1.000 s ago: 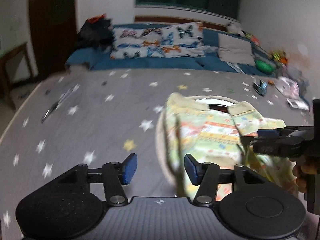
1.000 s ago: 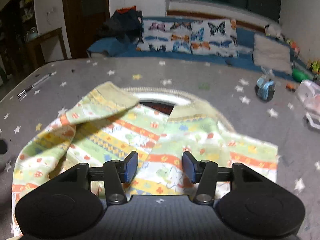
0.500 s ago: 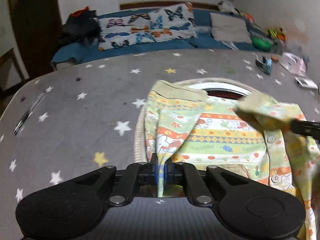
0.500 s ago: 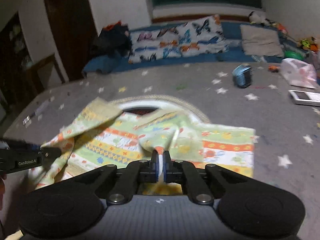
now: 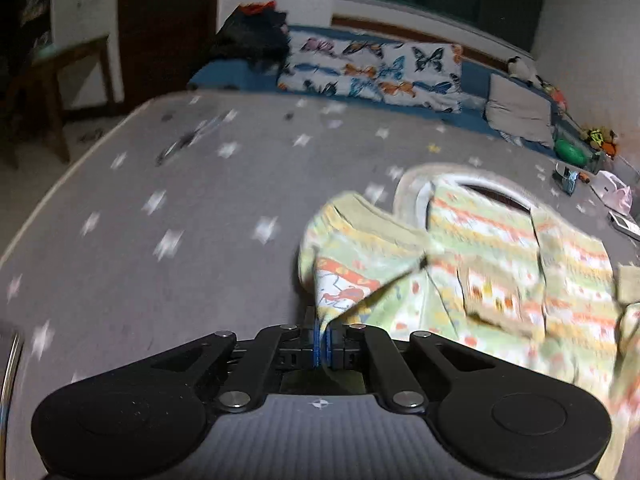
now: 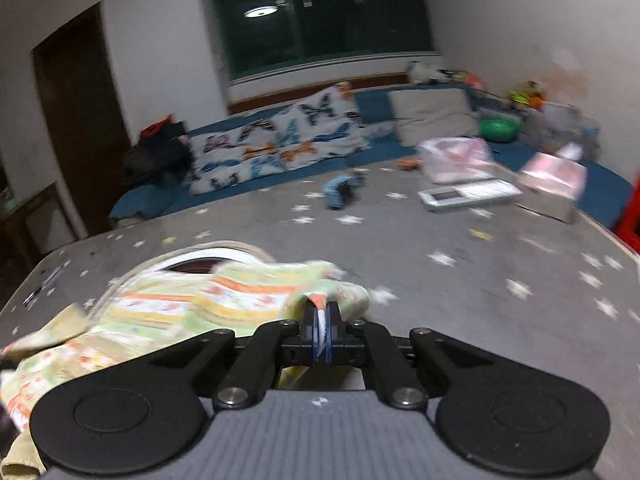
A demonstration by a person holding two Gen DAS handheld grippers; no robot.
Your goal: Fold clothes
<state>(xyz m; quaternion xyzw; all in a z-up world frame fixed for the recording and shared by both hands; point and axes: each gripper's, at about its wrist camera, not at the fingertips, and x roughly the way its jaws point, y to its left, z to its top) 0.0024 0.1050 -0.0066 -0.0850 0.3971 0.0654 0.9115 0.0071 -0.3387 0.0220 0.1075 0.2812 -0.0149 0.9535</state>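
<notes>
Pinched in both claws: garment (image 5: 480, 264)

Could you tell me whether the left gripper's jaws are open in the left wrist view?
No, the left gripper has its jaws closed together on a fold of the patterned garment.

Green-yellow, orange-striped garment (image 5: 480, 256); star-patterned grey cloth (image 5: 200, 216)
</notes>
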